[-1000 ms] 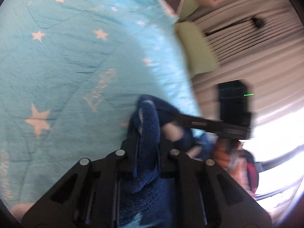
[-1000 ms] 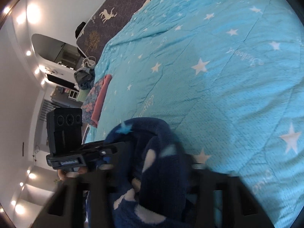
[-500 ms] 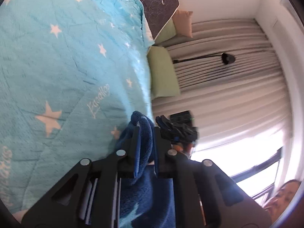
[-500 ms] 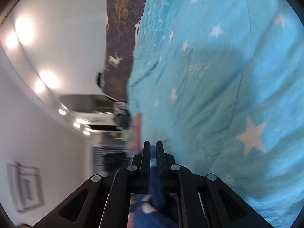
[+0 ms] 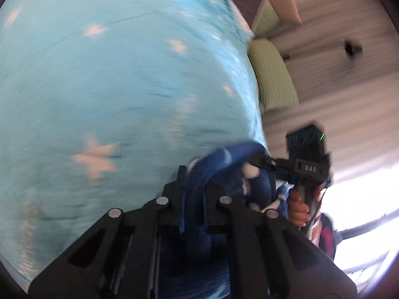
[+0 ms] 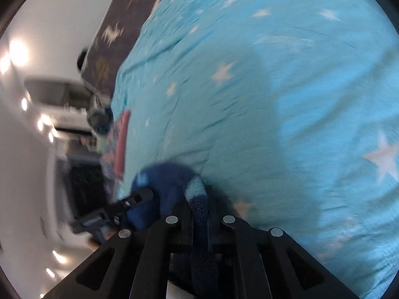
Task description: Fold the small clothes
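Observation:
A dark blue fleece garment with pale spots hangs bunched between both grippers above a turquoise star-print quilt. My left gripper is shut on one edge of it. In the right wrist view my right gripper is shut on another edge of the fleece garment. Each view shows the other tool: the right gripper at the right of the left wrist view, held by a hand, and the left gripper at lower left of the right wrist view. Both views are blurred.
The quilt covers a bed, with a dark deer-print sheet at its far end. Green pillows lie by pleated curtains. A folded pink and patterned pile lies at the quilt's left edge.
Both grippers have sunk nearer the quilt and rolled, still gripping the blue garment. The fleece now bulges up between the two tools again.

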Tool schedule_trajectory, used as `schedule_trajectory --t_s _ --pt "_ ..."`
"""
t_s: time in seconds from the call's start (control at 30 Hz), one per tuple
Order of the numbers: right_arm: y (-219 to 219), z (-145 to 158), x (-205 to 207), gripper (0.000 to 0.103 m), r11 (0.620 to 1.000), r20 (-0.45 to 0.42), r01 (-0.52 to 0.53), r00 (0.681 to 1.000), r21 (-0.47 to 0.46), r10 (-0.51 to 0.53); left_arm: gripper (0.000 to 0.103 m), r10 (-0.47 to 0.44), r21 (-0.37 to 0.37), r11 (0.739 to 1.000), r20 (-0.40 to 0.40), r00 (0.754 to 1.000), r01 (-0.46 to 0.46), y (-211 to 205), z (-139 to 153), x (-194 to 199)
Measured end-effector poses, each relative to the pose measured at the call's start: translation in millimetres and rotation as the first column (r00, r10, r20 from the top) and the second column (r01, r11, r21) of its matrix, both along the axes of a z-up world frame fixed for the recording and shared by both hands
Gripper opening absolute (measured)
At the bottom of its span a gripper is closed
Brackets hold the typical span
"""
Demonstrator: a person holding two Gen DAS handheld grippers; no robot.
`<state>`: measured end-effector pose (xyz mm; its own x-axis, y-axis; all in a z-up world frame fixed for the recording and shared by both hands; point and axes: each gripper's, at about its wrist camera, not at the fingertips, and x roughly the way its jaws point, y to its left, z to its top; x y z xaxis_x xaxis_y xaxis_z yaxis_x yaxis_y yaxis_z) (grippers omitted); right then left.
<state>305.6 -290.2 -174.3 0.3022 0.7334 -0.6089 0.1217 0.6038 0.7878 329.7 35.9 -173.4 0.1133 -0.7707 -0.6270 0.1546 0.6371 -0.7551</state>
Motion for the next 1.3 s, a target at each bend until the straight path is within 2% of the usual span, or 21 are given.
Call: schedule_trajectory --t_s 0.03,0.07,0.1,0.17,0.23,0.37,0.43,0.5,0.53,0.6,0.73,0.8,0.83,0.87,0.9,0.93,1.03,1.07,1.17,1.2,1.3 --pt "-12.4 -6.5 -3.9 0.005 0.997 -0.029 0.024 0.999 0.075 -0.022 0.011 0.014 -0.015 1.0 -0.024 1.0 -0.015 4.8 -3.4 -0.1" --pt "-20.5 -13.3 -7.8 0.007 0.992 -0.065 0.035 0.998 0.119 -0.027 0.011 0.014 0.013 1.0 -0.004 1.0 -0.014 1.6 0.1 -3.0" --pt "-21.4 -12.5 -11.6 0.016 0.997 -0.078 0.023 0.997 0.079 -0.017 0.011 0.005 0.057 0.998 0.036 0.999 -0.007 -3.3 9.0 -7.6" --pt "-18.0 1.4 -17.8 0.022 1.0 -0.065 0.031 0.997 0.001 -0.031 0.012 -0.009 0.095 0.996 0.099 0.995 0.0 -13.2 31.0 -16.4" --pt "-24.3 35.6 -33.7 0.028 0.992 0.023 0.068 0.998 -0.109 -0.066 0.014 -0.009 0.101 0.995 0.181 0.983 -0.009 -14.6 62.9 -29.3" --pt "-37.0 108.5 -87.3 0.039 0.953 0.234 0.113 0.971 -0.281 -0.046 0.051 0.017 0.163 0.983 0.397 0.918 -0.089 6.9 139.8 -76.0" --pt "-30.0 130.9 -122.9 0.043 0.929 0.297 0.118 0.955 -0.35 -0.01 0.055 0.036 0.162 0.979 0.467 0.883 -0.126 23.0 163.9 -106.7" --pt "-26.6 139.4 -162.8 0.046 0.899 0.334 0.134 0.943 -0.417 0.014 0.057 0.052 0.136 0.981 0.496 0.867 -0.137 41.1 172.3 -137.5" --pt "-24.7 140.6 -187.2 0.046 0.889 0.347 0.137 0.937 -0.437 0.026 0.057 0.06 0.129 0.981 0.502 0.863 -0.144 42.6 172.6 -147.8" --pt "-6.8 135.2 -209.0 0.046 0.89 0.358 0.132 0.933 -0.437 0.037 0.057 0.063 0.13 0.98 0.507 0.86 -0.148 43.9 163.8 -171.8" --pt "32.7 107.7 -254.7 0.046 0.917 0.382 0.066 0.919 -0.394 0.098 0.057 0.039 0.171 0.977 0.455 0.89 -0.13 42.1 116.8 -213.4" --pt "52.4 101.7 -266.7 0.046 0.924 0.39 0.036 0.912 -0.381 0.125 0.057 0.025 0.263 0.954 0.412 0.911 -0.145 33.6 85.1 -216.6" --pt "63.0 91.6 -269.6 0.046 0.923 0.375 0.018 0.916 -0.385 0.139 0.057 0.022 0.351 0.921 0.39 0.92 -0.171 30.9 63.2 -214.9" --pt "72.7 78.1 -269.5 0.047 0.903 0.336 0.009 0.93 -0.429 0.15 0.049 0.013 0.402 0.897 0.39 0.921 -0.183 30.8 45.8 -216.6" --pt "77.6 64.6 -269.9 0.045 0.871 0.304 0.018 0.941 -0.491 0.152 0.048 -0.001 0.415 0.889 0.427 0.904 -0.195 29.9 37.3 -221.0" --pt "81.6 53.5 -273.0 0.045 0.844 0.314 0.03 0.935 -0.536 0.166 0.048 -0.005 0.416 0.883 0.477 0.879 -0.22 28.8 39.3 -229.9" --pt "90.5 57.8 -284.1 0.045 0.79 0.355 0.069 0.914 -0.609 0.194 0.049 -0.051 0.506 0.826 0.506 0.861 -0.248 14.4 57.3 -246.0" --pt "92.2 60.1 -284.9 0.045 0.779 0.355 0.078 0.915 -0.622 0.192 0.049 -0.064 0.517 0.82 0.511 0.857 -0.247 11.6 61.3 -248.5" --pt "92.4 69.6 -288.1 0.045 0.777 0.37 0.12 0.917 -0.618 0.152 0.053 -0.089 0.52 0.816 0.548 0.832 -0.255 4.5 78.2 -264.8" --pt "91.8 72.5 -290.7 0.046 0.783 0.384 0.135 0.912 -0.607 0.14 0.058 -0.089 0.515 0.814 0.568 0.818 -0.268 3.3 83.7 -270.7" --pt "94.0 82.3 -302.6 0.046 0.79 0.433 0.189 0.895 -0.583 0.105 0.062 -0.1 0.514 0.808 0.601 0.793 -0.288 1.5 89.9 -285.8"
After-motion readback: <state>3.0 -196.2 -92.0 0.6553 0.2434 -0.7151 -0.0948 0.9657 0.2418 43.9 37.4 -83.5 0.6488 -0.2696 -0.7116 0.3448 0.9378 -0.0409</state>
